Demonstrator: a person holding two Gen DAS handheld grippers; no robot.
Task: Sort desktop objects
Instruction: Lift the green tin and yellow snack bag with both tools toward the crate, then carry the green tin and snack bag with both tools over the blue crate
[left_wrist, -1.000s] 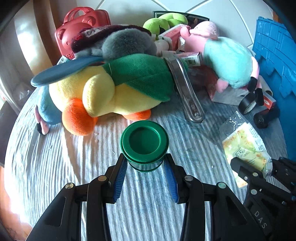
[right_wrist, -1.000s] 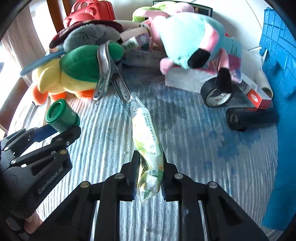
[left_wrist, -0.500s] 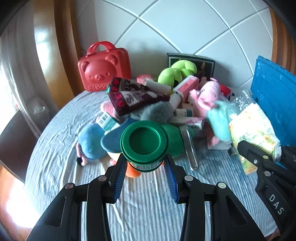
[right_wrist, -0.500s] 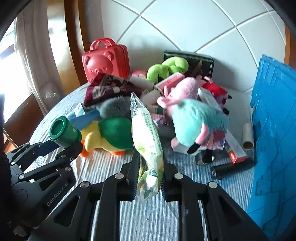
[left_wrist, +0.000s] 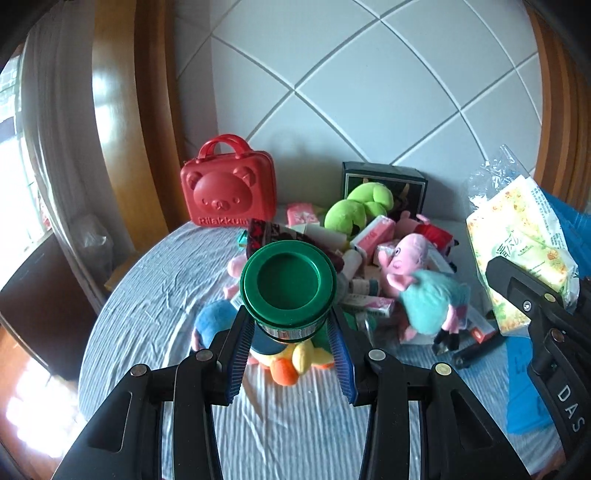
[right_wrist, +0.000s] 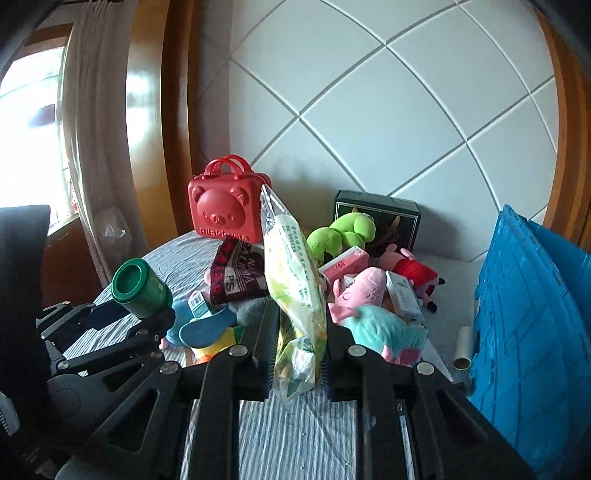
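Both hand-held grippers are loaded and raised above the counter. Our left hand-held gripper clamps a green-lidded jar by its body, just under the lid, so the lid points away from us and the blue pads bear on the straight wall, not the rim; we judge that the surer hold for a round thing. Our right hand-held gripper pinches a yellow-green packet near its lower end, so the packet stands on edge and rises well clear of the pile. Holding one item in each looks to us like carrying two things to be sorted at once, probably toward the blue crate at the right, though we cannot see into it.

The counter wears a pale, ribbed cloth. At its far side sits a heap: a red bear case against the wall, a dark box, a green plush, a pink pig plush, a yellow duck plush nearest us, and pink cartons between them. Behind is a white tiled wall with diagonal joints, wooden framing on both sides, and a bright curtained window on the left.
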